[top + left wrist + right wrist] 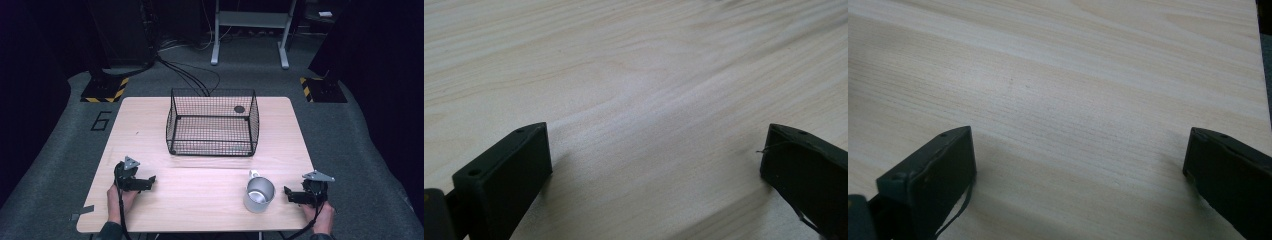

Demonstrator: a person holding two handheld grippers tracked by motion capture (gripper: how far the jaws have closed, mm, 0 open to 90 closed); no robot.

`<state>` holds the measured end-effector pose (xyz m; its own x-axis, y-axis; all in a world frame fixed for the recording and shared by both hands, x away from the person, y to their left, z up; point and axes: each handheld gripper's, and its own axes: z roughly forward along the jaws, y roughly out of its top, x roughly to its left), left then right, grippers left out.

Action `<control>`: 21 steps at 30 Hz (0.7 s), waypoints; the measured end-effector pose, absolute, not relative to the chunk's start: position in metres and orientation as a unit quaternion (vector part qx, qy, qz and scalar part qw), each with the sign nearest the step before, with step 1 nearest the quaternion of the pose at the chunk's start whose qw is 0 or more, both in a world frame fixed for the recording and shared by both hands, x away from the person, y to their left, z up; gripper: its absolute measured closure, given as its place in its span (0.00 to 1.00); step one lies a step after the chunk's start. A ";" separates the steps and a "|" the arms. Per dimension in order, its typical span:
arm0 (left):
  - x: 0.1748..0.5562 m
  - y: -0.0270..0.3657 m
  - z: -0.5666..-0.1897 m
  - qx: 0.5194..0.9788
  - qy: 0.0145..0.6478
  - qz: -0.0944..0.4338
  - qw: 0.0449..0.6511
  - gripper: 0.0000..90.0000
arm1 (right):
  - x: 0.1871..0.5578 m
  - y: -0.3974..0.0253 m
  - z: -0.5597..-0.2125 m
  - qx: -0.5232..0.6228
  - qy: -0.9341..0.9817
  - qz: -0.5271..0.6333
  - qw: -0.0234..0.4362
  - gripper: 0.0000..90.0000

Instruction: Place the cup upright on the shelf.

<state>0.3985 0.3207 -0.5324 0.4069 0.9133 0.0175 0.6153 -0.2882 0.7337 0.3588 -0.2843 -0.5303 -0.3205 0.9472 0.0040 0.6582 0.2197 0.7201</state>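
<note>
A black wire basket (212, 123) stands at the middle back of the light wooden table (150, 130); a small dark round thing (239, 109) shows at its back right. A metal mug (259, 193) with a white handle sits near the front right. My left gripper (150, 182) rests low at the front left, held by a hand, open with nothing between its jaws (656, 160). My right gripper (288, 194) sits at the front right, just right of the mug, open and empty (1080, 160). Both gripper views look down on bare wood grain.
Dark carpet surrounds the table. Cables run on the floor behind the basket, and a grey metal stand (250, 30) is at the back. Yellow-black striped bases (105, 90) sit on the floor at either back corner. The table's right edge (1260, 75) lies close to my right gripper.
</note>
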 end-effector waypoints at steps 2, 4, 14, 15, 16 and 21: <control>0.398 0.321 -0.532 0.772 0.496 0.223 0.329 0.00 | 0.359 -0.284 -0.530 0.537 0.747 0.319 0.226 0.00; 0.399 0.321 -0.532 0.772 0.496 0.222 0.330 0.00 | 0.359 -0.284 -0.530 0.536 0.748 0.319 0.227 0.00; 0.399 0.321 -0.532 0.773 0.498 0.216 0.329 0.00 | 0.359 -0.284 -0.530 0.537 0.748 0.318 0.225 0.00; 0.399 0.321 -0.532 0.773 0.498 0.216 0.328 0.00 | 0.359 -0.284 -0.530 0.537 0.748 0.318 0.225 0.00; 0.399 0.321 -0.532 0.772 0.498 0.216 0.329 0.00 | 0.359 -0.284 -0.530 0.537 0.748 0.318 0.226 0.00; 0.399 0.321 -0.532 0.773 0.498 0.216 0.329 0.00 | 0.361 -0.284 -0.530 0.534 0.750 0.318 0.228 0.00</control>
<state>0.3994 0.3215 -0.5317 0.4104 0.9119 0.0071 0.6276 -0.2881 0.7232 0.3609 -0.2841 -0.5304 -0.3261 0.9453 -0.0018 0.6557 0.2275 0.7200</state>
